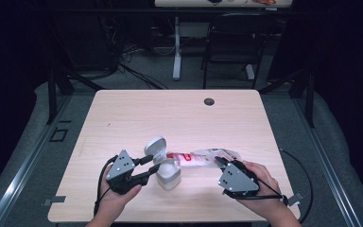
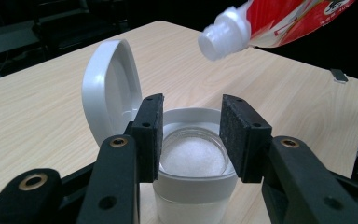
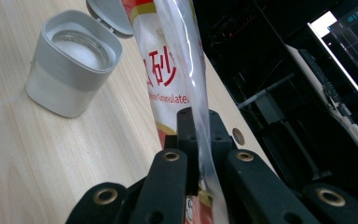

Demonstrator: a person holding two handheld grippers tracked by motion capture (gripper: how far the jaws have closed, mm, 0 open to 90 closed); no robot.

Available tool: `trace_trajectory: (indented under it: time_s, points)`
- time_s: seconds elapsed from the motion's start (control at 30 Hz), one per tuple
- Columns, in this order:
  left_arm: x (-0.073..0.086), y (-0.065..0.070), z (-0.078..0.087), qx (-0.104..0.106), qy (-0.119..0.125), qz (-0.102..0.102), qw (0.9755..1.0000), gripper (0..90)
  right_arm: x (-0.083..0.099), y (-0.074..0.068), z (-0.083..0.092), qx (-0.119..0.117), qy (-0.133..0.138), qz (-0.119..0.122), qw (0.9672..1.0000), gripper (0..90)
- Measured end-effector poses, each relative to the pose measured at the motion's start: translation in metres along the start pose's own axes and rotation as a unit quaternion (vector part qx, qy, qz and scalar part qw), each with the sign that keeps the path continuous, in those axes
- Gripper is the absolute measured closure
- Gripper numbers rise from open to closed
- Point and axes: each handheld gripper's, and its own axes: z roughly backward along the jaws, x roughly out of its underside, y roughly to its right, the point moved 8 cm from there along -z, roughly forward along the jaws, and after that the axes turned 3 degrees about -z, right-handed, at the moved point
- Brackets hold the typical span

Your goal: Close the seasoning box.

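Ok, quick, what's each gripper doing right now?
Left gripper: fingers on either side of the open white sugar jar; contact cannot be told.
Right gripper: shut on the sugar pouch.

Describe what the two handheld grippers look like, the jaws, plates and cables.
Both the left gripper and right gripper are black, each topped by a grey three-cornered plate dotted with small holes. Jaw arms carry brass-ringed holes and rough black pads. Black cables trail from each.

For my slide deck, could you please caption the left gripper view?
Left gripper flanks an open white jar of granules; a pouch spout hovers above.
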Motion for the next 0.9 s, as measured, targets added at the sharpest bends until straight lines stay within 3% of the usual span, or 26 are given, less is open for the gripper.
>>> trace_trajectory:
  time_s: [0.17,0.6,0.9]
  points:
    - [0.000,0.001,-0.001,0.001,0.000,0.001,1.0000,60.1,0.004,-0.002,-0.001,-0.007,0.009,-0.023,0.9997,88.3]
    - [0.000,0.000,-0.001,-0.001,0.000,0.000,1.0000,60.1,0.014,-0.005,-0.003,-0.019,0.011,-0.056,0.9982,88.3]
    - [0.000,0.000,0.000,-0.002,0.000,0.000,1.0000,60.1,0.013,-0.001,-0.002,-0.030,0.027,-0.084,0.9957,88.3]
